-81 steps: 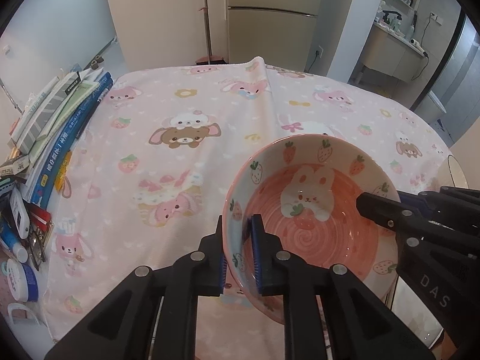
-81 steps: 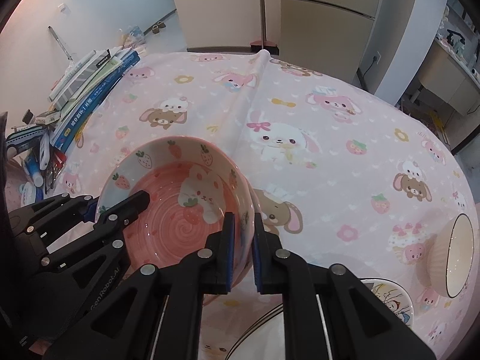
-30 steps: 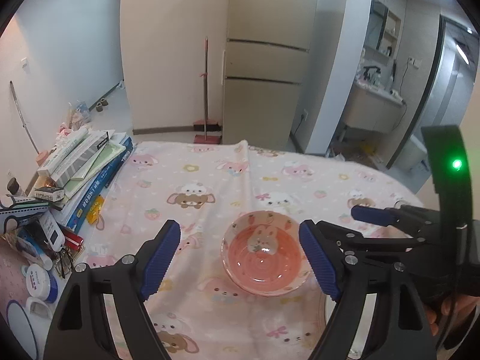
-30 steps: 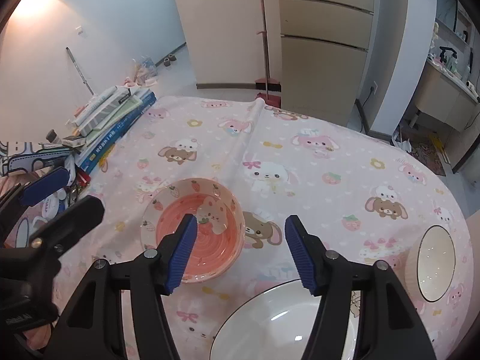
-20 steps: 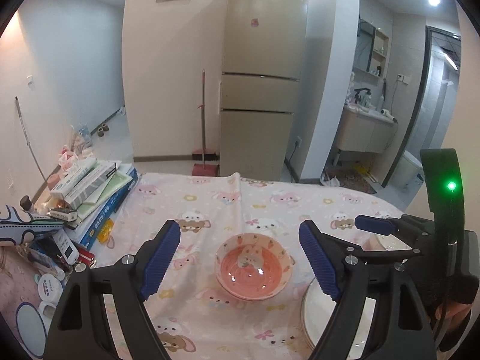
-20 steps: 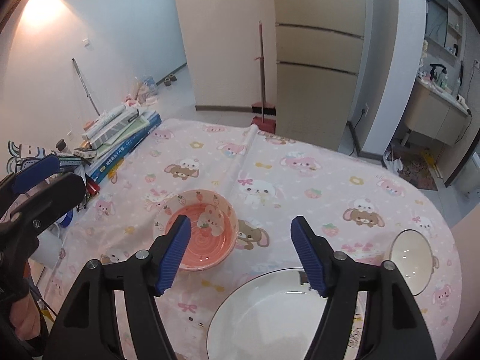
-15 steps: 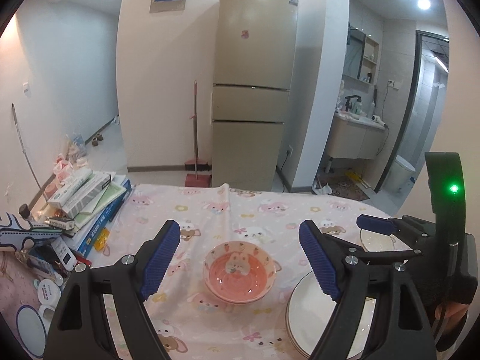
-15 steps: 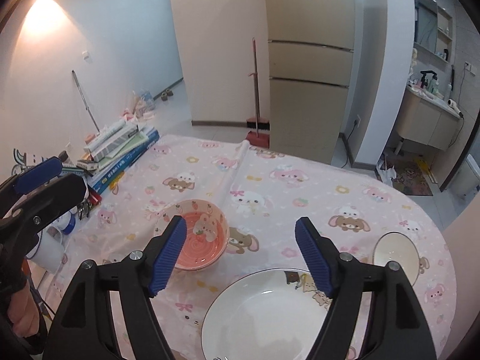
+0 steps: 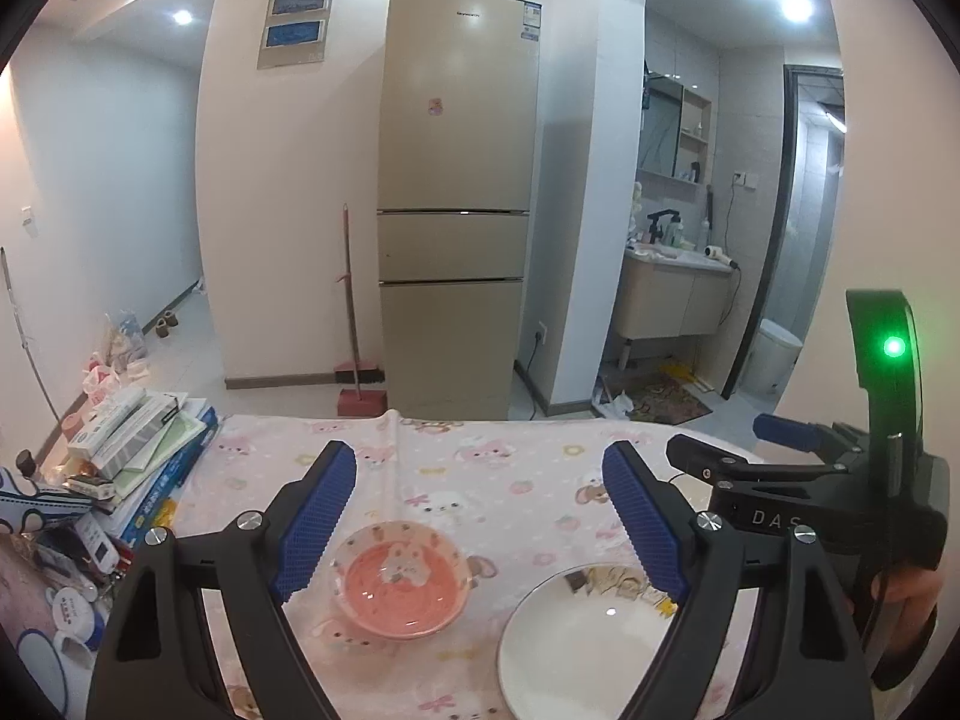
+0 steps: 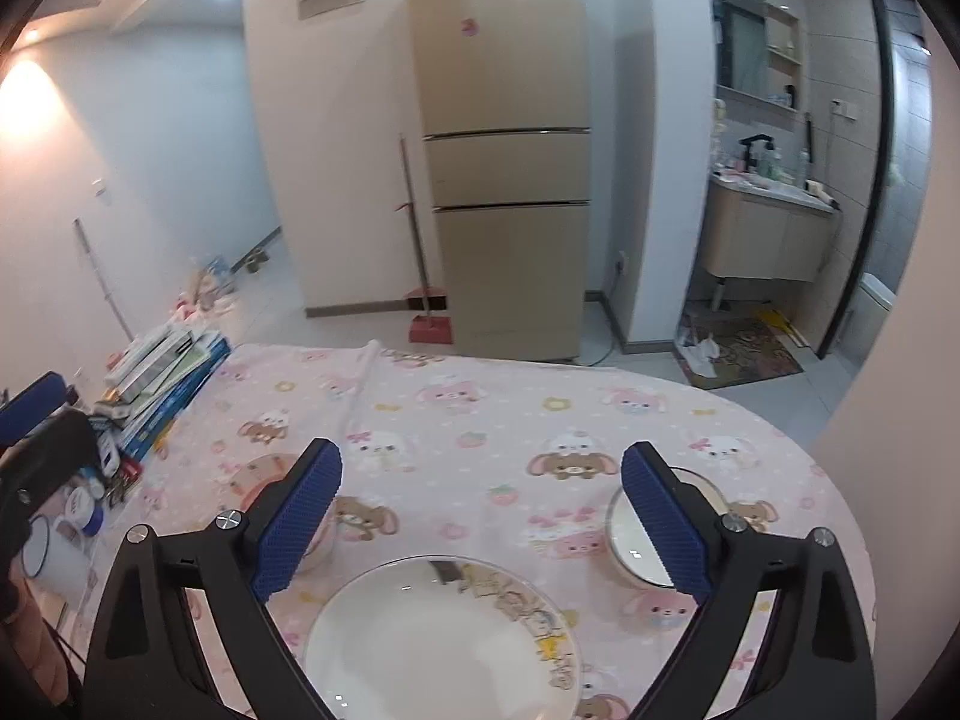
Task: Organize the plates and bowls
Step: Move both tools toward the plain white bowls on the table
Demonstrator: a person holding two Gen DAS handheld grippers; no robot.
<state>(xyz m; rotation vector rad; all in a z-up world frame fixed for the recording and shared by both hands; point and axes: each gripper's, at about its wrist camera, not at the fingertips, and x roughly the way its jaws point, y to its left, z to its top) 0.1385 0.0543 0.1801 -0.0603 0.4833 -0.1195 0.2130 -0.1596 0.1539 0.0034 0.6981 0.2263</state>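
I have let go of the pink bowl [image 9: 401, 588]: a few seconds ago both tools were clamped on its rim, and now it sits by itself on the surface [image 9: 480, 480], toward the left edge and well below me, since I have lifted both tools high and back. My left tool [image 9: 480, 531] stands wide with nothing between its pads, and my right tool [image 10: 483, 528] is just as wide and just as empty. The white plate [image 10: 441, 642] lies at the near edge, just to the right of the pink bowl and apart from it, and the small white bowl [image 10: 636, 540] rests near the right edge, partly behind my right tool's finger. I judge the pink bowl's placement done, so the sorting can move on; the small white bowl looks like the likeliest next piece, perhaps to be brought over to the pink one. The stack of books [image 9: 144, 450] along the left edge stays clear of all this.
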